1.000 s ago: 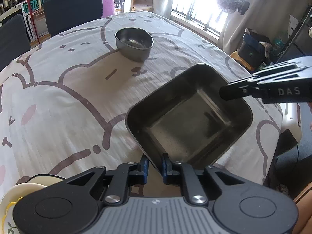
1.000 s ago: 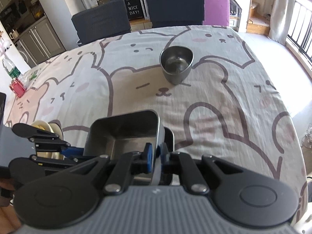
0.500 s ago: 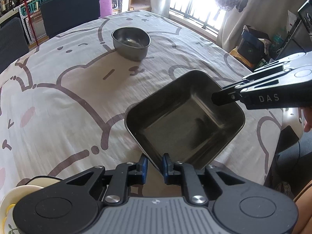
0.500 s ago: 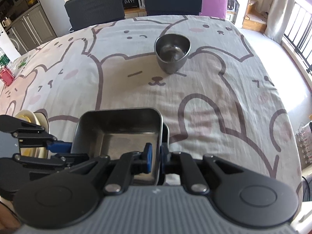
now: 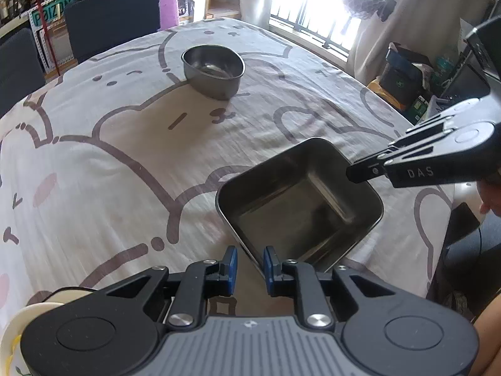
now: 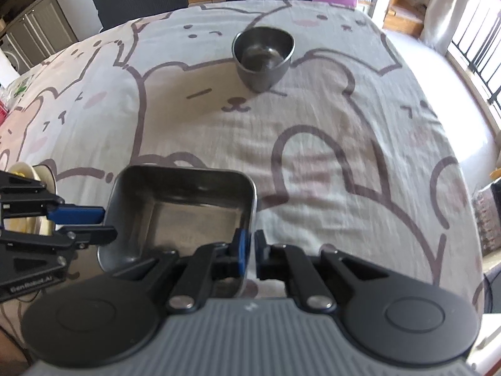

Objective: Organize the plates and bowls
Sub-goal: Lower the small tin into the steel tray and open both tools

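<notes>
A square steel dish [image 5: 300, 206] is over the bear-print tablecloth near its front edge; it also shows in the right wrist view [image 6: 184, 210]. My right gripper [image 6: 249, 252] is shut on the dish's right wall. My left gripper [image 5: 249, 266] is slightly open, its blue pads straddling the dish's near rim without clamping it. A round steel bowl [image 5: 214, 70] stands upright farther back on the table, also in the right wrist view [image 6: 264, 54].
Cream plates [image 6: 29, 200] lie stacked at the table's left, behind the left gripper, also in the left wrist view [image 5: 18, 322]. Dark chairs [image 5: 112, 15] stand along the far edge. Bags and boxes [image 5: 404, 78] sit on the floor beyond the right edge.
My left gripper's jaws have opened off the dish's rim. The right gripper keeps its hold, and the dish has shifted a little.
</notes>
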{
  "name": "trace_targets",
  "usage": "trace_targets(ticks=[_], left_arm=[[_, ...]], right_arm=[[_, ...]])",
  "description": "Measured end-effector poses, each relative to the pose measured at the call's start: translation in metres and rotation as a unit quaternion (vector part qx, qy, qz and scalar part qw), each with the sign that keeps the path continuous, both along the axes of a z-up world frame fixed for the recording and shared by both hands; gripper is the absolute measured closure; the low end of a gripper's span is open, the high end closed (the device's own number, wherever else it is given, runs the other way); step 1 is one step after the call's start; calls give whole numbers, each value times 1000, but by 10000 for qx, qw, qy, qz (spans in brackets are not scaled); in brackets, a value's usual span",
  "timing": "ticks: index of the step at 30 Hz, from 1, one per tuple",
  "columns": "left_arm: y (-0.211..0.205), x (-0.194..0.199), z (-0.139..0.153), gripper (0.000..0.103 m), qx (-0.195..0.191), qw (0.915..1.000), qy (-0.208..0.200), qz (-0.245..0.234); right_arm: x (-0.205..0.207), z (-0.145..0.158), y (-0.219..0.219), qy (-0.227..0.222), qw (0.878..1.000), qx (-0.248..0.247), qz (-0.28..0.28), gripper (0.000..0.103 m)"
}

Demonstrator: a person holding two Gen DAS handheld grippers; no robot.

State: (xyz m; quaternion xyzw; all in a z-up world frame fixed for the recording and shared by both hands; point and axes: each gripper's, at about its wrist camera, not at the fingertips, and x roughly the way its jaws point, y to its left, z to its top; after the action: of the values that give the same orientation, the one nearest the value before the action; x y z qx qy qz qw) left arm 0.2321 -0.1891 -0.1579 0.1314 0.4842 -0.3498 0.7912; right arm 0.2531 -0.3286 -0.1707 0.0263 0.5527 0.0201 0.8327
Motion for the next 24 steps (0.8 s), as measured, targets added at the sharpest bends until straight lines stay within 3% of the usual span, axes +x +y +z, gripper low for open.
trace_targets(ticks=[8, 24], left_arm=[[1, -1, 1, 81, -46, 10000, 0, -43], [4, 7, 4, 80, -183, 9998, 7, 83]], right_arm=[[4, -7, -3, 35, 9999, 101, 27, 96], [19, -12, -13, -346, 9989, 291, -112, 95]])
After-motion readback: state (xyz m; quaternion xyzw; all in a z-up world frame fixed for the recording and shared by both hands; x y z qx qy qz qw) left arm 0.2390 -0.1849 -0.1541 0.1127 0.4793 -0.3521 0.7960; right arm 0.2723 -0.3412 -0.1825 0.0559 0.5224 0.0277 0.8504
